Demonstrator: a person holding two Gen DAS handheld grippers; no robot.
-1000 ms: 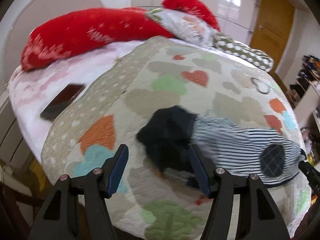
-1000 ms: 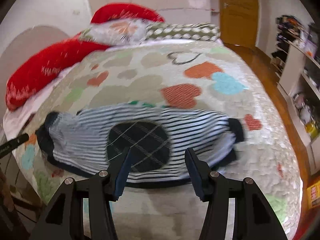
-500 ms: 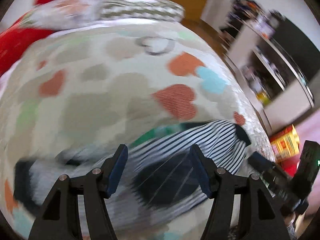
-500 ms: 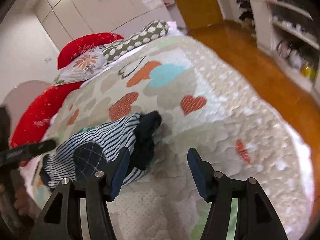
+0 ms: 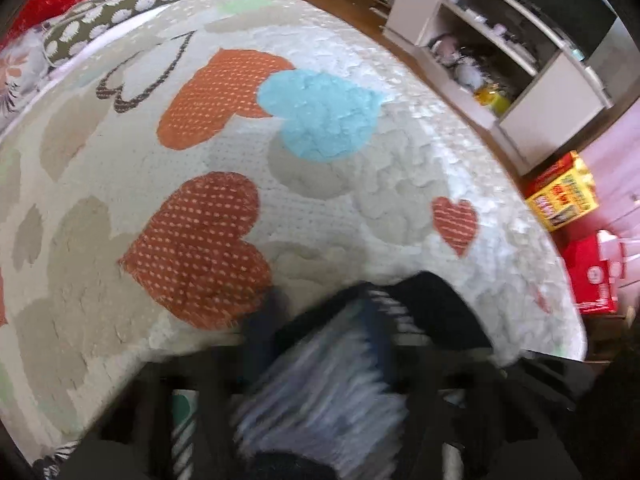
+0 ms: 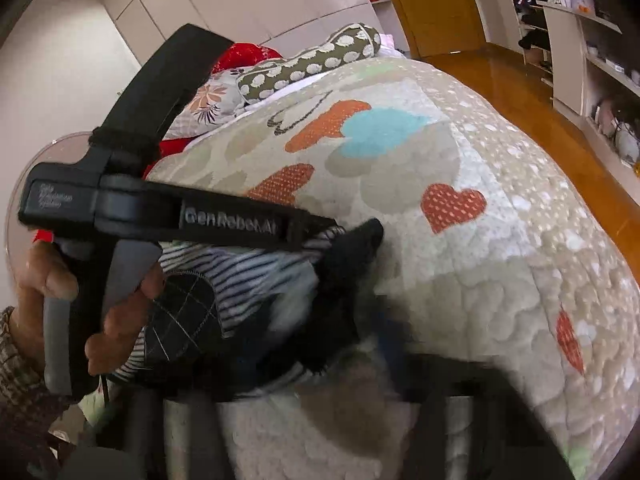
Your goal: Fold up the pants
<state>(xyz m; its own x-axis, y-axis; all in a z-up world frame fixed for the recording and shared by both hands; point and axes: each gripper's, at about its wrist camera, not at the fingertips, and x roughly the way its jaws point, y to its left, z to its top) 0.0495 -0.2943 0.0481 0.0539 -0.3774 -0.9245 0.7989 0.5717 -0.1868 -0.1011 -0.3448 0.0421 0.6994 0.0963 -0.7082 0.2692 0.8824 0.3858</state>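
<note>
Your left gripper (image 5: 320, 332) has just been closing, and its blue-padded jaws now sit pinched together on the striped fabric of the pants (image 5: 332, 380), near the black cuff that lies at the foot end of the quilt (image 5: 360, 200); the picture is smeared here, so the pads themselves are hard to make out. Your right gripper (image 6: 348, 344) has just been closing too, its jaws drawn in on the dark cuff and the white striped edge of the same pants (image 6: 240, 276), though blur hides exactly where the pads meet the cloth. The pants lie bunched on the near part of the heart-patterned quilt: black-and-white stripes, a round dark knee patch (image 6: 184, 312) with a thin crossed check, and black ribbed cuffs. Only the right wrist view shows your left hand (image 6: 80, 292) wrapped round the grey trigger handle of the left gripper, whose black body crosses above the pants, plus the polka-dot bolster (image 6: 312, 64) at the head of the bed. Only the left wrist view shows the yellow box (image 5: 560, 192) on the floor beside the bed, under the white shelves (image 5: 520, 40).
</note>
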